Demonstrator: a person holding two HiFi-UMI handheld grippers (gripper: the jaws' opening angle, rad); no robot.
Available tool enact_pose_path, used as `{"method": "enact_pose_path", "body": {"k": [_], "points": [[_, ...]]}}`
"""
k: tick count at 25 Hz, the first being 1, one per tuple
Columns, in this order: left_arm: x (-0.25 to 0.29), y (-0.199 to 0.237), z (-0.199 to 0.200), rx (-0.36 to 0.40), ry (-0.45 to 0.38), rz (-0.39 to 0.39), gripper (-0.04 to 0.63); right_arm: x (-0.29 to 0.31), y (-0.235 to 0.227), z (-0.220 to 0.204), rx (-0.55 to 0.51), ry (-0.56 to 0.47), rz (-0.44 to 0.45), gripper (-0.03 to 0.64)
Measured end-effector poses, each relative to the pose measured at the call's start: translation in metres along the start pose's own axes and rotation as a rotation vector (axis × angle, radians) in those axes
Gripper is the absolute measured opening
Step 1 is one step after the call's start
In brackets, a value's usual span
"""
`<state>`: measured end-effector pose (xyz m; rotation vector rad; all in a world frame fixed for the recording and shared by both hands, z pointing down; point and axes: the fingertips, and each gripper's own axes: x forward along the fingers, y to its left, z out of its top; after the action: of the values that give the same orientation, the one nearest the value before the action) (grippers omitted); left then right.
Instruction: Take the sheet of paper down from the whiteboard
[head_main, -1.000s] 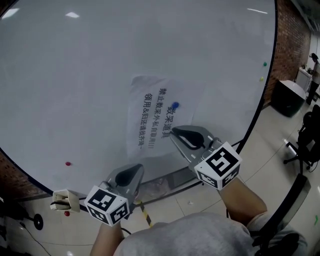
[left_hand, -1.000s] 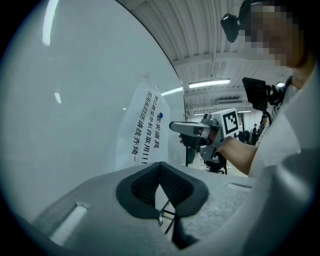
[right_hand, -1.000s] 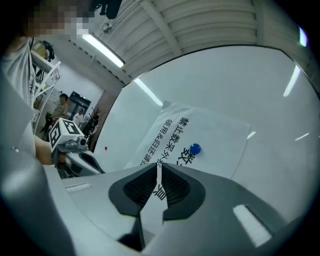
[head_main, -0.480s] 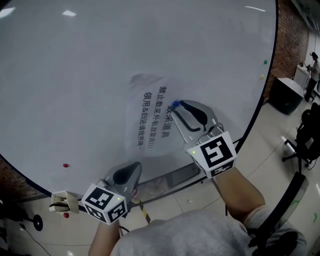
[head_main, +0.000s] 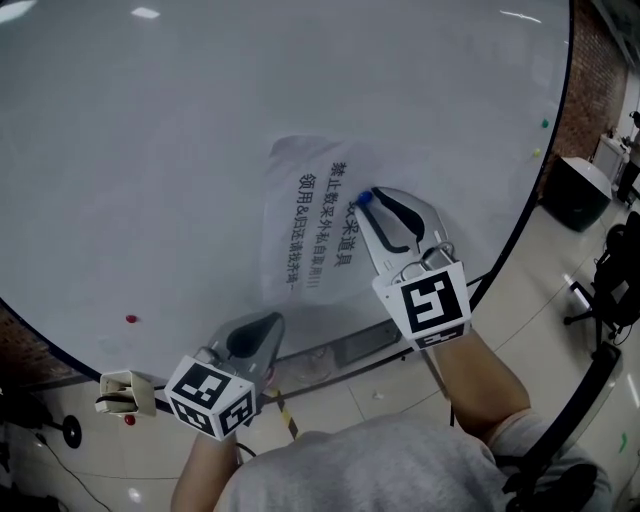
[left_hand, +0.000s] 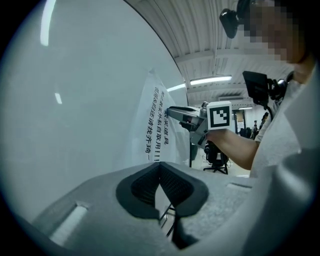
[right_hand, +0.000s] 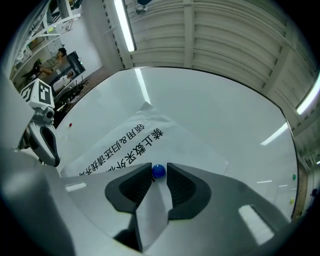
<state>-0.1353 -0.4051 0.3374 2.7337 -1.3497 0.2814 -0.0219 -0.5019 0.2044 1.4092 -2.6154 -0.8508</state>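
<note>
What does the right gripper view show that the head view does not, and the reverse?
Only the right gripper view: the right gripper has its jaws apart and closing, with the blue magnet between their tips. It also shows ceiling light strips overhead.
Only the head view: that gripper's marker cube, the person's forearm, the floor and a black bin.
Both: the whiteboard, the sheet of paper on it, the blue magnet and the left gripper.

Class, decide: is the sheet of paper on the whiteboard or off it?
On: the sheet of paper hangs on the whiteboard, a blue magnet on it.
</note>
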Motion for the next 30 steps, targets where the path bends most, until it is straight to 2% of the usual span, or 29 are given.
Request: {"method": "enact_pose_path", "body": {"k": [4,10,14,18,23,28,29,30], "points": [[-0.001,0.008,-0.013,0.003,0.048,0.018,0.003,0.000,-0.002,0.000,0.001,-0.005,-0.010,0.086],[0.000,0.019,-0.027,-0.010,0.075,0.049,0.083,0.000,-0.002,0.001,-0.018,0.000,-0.005,0.085],[0.001,0.023,-0.030,-0.020,0.086,0.048,0.104,0.001,-0.002,0.001,-0.018,-0.003,-0.006,0.086],[0.005,0.023,-0.034,-0.018,0.099,0.042,0.104,0.001,-0.001,0.002,-0.039,0.011,0.006,0.084],[0.011,0.022,-0.034,-0.014,0.102,0.037,0.104,0.002,-0.003,0.000,-0.008,-0.003,-0.008,0.083],[0.020,0.019,-0.019,-0.010,0.065,0.013,0.100,0.002,-0.003,-0.001,-0.017,-0.002,-0.010,0.081],[0.021,0.017,-0.017,0.000,0.062,0.008,0.088,0.002,-0.003,-0.001,-0.019,-0.001,-0.009,0.081],[0.022,0.015,-0.016,0.008,0.062,0.002,0.044,0.003,-0.003,-0.001,-0.022,-0.001,-0.009,0.081]]}}
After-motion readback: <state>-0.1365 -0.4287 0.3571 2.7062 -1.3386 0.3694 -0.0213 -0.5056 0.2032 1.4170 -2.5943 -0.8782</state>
